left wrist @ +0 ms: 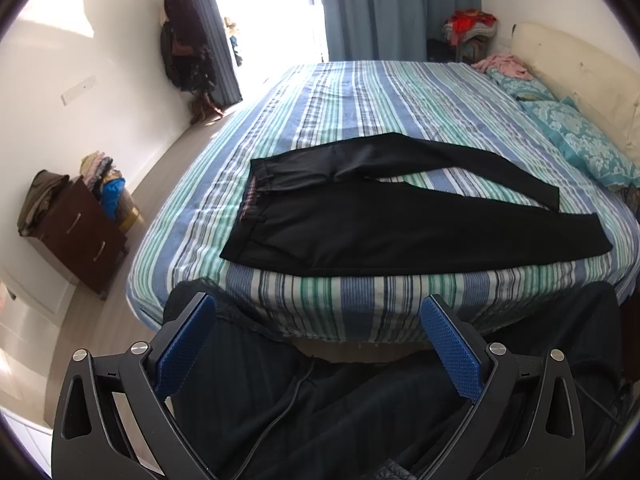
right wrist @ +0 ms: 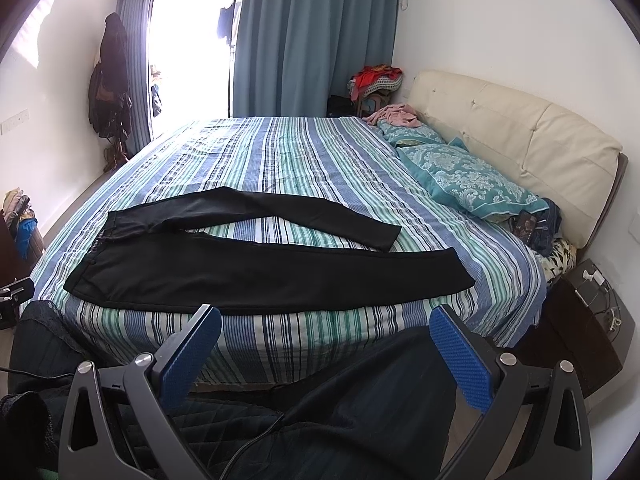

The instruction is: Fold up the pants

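Black pants [left wrist: 400, 216] lie flat and unfolded on the near part of a bed [left wrist: 360, 96] covered by a blue, green and white striped sheet, waistband to the left and both legs running right; the far leg angles away from the near leg, leaving a wedge of sheet between them. Left gripper [left wrist: 318, 344], jaws spread wide with nothing between the blue pads [left wrist: 452, 352], hangs short of the near bed edge, above dark clothing on the person's lap. Right gripper [right wrist: 326, 354], likewise released and empty, is held in front of the same edge, apart from the pants [right wrist: 256, 268]. Patterned teal pillows [right wrist: 468, 184] rest against a cream headboard [right wrist: 516, 136] at the right. Blue curtains [right wrist: 312, 36] flank a bright window on the far wall; a brown drawer unit [left wrist: 80, 236] stands at the left.
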Demonstrator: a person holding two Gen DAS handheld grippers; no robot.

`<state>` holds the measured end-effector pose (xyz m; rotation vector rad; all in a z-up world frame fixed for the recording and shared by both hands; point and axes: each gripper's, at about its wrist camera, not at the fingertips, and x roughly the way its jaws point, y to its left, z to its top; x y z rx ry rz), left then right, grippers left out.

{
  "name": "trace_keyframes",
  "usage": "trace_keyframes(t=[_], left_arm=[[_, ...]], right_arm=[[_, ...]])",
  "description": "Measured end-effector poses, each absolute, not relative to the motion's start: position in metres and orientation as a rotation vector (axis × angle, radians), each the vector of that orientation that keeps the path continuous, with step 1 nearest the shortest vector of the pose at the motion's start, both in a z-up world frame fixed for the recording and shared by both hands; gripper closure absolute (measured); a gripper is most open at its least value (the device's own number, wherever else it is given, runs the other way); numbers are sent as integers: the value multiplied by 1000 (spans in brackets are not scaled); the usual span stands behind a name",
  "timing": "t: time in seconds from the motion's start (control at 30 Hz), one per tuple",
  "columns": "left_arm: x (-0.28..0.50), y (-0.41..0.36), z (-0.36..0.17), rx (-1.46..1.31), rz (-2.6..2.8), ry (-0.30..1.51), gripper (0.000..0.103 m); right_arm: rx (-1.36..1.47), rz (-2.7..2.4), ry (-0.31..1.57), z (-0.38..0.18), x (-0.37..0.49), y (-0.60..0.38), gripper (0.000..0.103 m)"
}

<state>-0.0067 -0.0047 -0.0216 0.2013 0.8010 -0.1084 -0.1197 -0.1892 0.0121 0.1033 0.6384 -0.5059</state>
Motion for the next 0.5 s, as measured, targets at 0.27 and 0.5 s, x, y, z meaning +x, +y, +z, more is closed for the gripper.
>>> trace_keyframes(t=[0.27,0.5], left_arm=[[-4,-14,-18,238,-128,812,1],[13,-25,-14,262,-232,810,1]], right_arm=[[84,-485,645,11,-116,-182,0],[62,-441,640,14,-110,-179,0]])
